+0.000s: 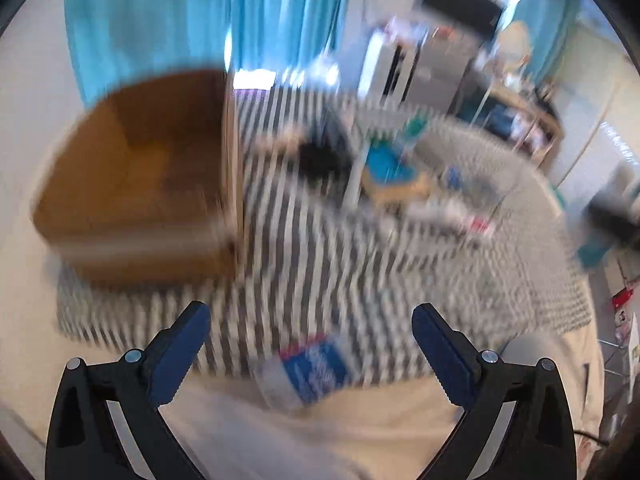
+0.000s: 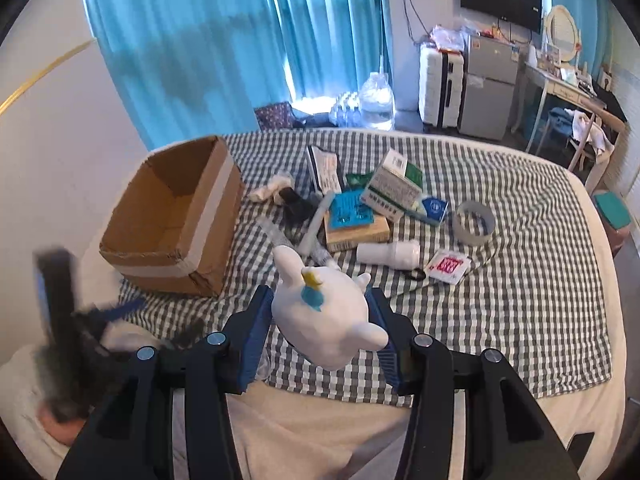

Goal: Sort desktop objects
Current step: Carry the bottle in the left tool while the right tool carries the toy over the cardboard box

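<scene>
The right gripper (image 2: 320, 320) clenched a white toy (image 2: 326, 316) lifted above the checked cloth (image 2: 520, 320), the sorting step in hand. The cardboard box (image 2: 172, 216) at ten o'clock looked empty. Next, I judged, the toy needed carrying over its rim. The left gripper (image 1: 312, 344) hung released above a blurred blue packet (image 1: 316, 368).
</scene>
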Action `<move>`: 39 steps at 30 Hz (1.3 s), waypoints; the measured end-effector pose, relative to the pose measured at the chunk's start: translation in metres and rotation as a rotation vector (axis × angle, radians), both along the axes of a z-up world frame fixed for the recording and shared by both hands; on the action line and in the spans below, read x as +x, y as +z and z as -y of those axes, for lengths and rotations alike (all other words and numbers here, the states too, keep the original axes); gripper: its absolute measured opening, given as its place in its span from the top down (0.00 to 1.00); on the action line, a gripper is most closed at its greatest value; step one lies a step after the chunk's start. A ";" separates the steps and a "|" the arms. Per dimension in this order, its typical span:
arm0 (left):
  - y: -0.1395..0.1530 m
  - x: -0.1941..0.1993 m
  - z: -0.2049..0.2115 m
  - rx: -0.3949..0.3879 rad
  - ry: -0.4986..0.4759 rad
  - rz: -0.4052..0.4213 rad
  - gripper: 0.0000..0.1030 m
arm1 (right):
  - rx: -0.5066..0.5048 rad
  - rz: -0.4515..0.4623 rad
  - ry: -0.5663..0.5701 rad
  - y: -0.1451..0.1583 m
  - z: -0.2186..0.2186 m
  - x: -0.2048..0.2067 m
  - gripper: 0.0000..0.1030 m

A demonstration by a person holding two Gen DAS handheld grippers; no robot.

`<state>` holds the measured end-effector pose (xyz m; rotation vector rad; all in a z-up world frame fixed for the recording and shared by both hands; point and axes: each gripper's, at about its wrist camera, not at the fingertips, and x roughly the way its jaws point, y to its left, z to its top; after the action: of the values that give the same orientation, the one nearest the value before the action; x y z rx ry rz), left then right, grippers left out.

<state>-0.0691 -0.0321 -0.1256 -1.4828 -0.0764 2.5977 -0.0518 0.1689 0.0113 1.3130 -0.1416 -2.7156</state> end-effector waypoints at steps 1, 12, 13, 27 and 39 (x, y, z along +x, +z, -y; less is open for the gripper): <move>-0.020 -0.001 -0.003 0.004 0.031 0.060 0.00 | 0.001 0.005 0.002 -0.003 0.001 -0.001 0.53; -0.107 -0.007 -0.027 -0.097 0.171 0.256 0.00 | 0.003 0.052 -0.016 -0.026 -0.006 -0.014 0.53; -0.107 -0.006 -0.028 -0.098 0.160 0.247 0.01 | 0.004 0.054 -0.019 -0.027 -0.007 -0.014 0.53; 0.024 0.007 -0.009 -0.028 0.112 -0.100 0.09 | -0.007 0.030 -0.008 -0.016 -0.005 -0.012 0.53; 0.118 -0.050 0.090 -0.066 0.190 -0.287 0.08 | -0.146 -0.021 0.249 0.025 0.093 -0.055 0.53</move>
<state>-0.1194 -0.1220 -0.0073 -1.1564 -0.1037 2.9638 -0.1065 0.0754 0.0361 1.1753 -0.1600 -2.4607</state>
